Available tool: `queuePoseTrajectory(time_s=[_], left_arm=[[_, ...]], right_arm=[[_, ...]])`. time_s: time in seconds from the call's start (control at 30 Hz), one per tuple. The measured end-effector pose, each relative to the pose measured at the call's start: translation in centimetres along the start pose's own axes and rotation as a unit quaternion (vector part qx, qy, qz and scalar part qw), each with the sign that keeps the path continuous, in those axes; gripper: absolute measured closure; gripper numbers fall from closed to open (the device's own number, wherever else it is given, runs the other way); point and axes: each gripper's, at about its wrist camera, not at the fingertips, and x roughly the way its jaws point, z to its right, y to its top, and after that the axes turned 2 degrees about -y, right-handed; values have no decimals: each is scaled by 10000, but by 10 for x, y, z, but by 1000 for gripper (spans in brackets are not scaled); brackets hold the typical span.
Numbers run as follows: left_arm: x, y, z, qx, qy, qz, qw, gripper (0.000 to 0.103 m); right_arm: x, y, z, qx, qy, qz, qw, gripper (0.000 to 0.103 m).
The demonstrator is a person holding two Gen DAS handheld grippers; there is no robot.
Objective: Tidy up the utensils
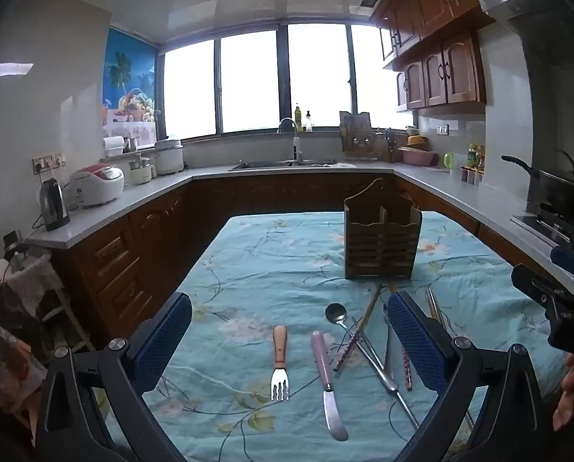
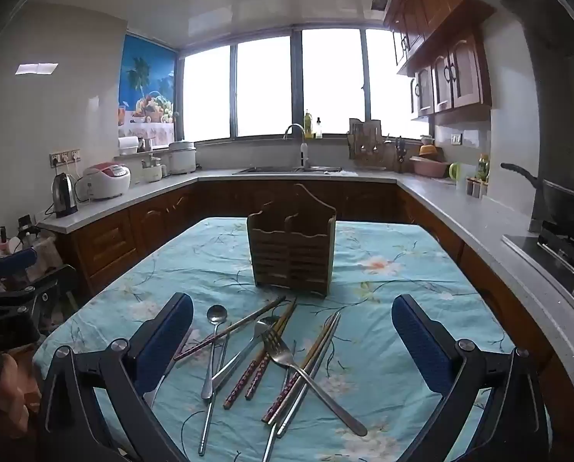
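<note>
A brown wooden utensil holder (image 1: 382,246) stands upright on the blue floral tablecloth (image 1: 256,269); it also shows in the right wrist view (image 2: 291,254). In front of it lie a wooden-handled fork (image 1: 280,362), a pink-handled butter knife (image 1: 327,381), a steel spoon (image 1: 336,313) and chopsticks (image 1: 358,333). In the right wrist view a steel fork (image 2: 298,365), a spoon (image 2: 214,342) and several chopsticks (image 2: 313,362) lie in a crossed pile. My left gripper (image 1: 288,340) is open and empty above the fork and knife. My right gripper (image 2: 292,340) is open and empty above the pile.
A grey L-shaped counter (image 1: 140,196) with wooden cabinets surrounds the table, carrying a kettle (image 1: 54,204), a rice cooker (image 1: 98,184) and a sink (image 1: 287,163). A stove with a black pan (image 1: 556,188) is at the right. The right gripper's body (image 1: 556,300) shows at the right edge.
</note>
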Motion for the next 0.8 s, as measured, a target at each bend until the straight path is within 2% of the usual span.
queuePoseTrajectory(time_s=[0.03, 0.1, 0.2, 0.8], left_arm=[[-6, -3, -2, -49, -9, 126, 9999, 1], [-12, -2, -7, -205, -47, 140, 9997, 1], [-9, 3, -8, -182, -51, 9, 9998, 1], [-9, 8, -14, -171, -35, 31, 9998, 1]], right_arm=[[1, 0, 1, 42, 56, -16, 10000, 0], [2, 0, 1, 96, 55, -50, 9999, 0], [-3, 0, 2, 119, -37, 40, 9999, 0], [-10, -1, 6, 198, -48, 78, 9998, 0]])
